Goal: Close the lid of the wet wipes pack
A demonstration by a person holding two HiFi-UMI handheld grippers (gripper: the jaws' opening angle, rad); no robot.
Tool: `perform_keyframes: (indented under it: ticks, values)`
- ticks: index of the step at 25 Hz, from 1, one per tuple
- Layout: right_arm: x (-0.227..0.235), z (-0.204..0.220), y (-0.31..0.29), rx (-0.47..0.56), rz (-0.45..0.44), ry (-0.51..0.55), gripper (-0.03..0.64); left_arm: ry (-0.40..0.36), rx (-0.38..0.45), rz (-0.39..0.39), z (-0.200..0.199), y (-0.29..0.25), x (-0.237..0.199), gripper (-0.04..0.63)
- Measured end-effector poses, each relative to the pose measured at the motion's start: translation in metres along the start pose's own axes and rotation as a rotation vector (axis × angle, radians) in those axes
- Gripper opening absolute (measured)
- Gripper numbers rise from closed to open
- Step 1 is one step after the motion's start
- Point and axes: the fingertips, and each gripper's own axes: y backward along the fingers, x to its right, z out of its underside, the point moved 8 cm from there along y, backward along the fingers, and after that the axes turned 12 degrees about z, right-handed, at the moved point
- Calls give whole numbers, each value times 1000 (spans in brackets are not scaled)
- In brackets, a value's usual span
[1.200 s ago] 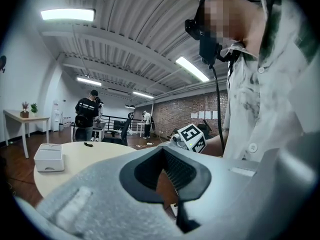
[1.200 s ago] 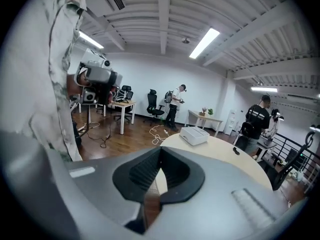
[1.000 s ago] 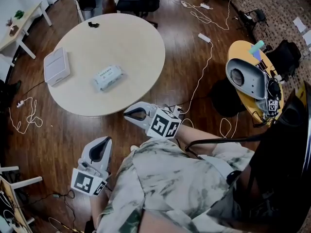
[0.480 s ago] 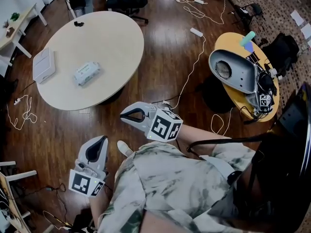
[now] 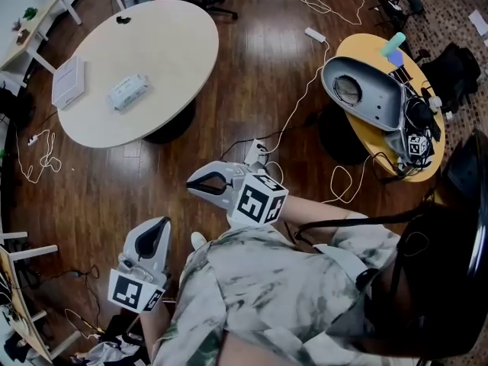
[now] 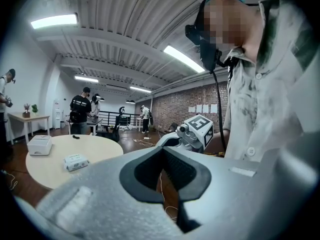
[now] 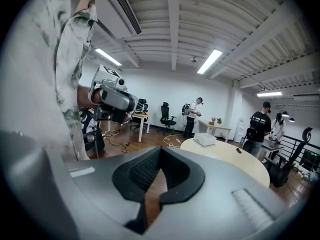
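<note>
The wet wipes pack lies on the round beige table at the upper left of the head view, far from both grippers; I cannot tell how its lid stands. It also shows small in the left gripper view as the pack. My left gripper is held low by my body, shut and empty. My right gripper sits in front of my chest over the wooden floor, also shut and empty. In their own views the left gripper and the right gripper hold nothing.
A white box and a small black item share the table. A yellow round table with a grey shell-shaped device stands at right. Cables trail across the floor. Several people stand in the background.
The table and the pack have slid toward the upper left of the head view and look farther off. Both grippers stay shut near my body.
</note>
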Motion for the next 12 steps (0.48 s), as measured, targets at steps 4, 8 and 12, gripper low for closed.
perform_keyframes:
  ticks: [4,8,12]
  values:
    - [-20,-2,15,0,39,-20,3,-23,-3,42,0,4,19,2]
    - [-49,-11,23,-1,73,-23,3,-40,1,86,4,23,37,2]
    - [-87,-29,21,-6,108,-21,3,-46,13,122,13,60,55,2]
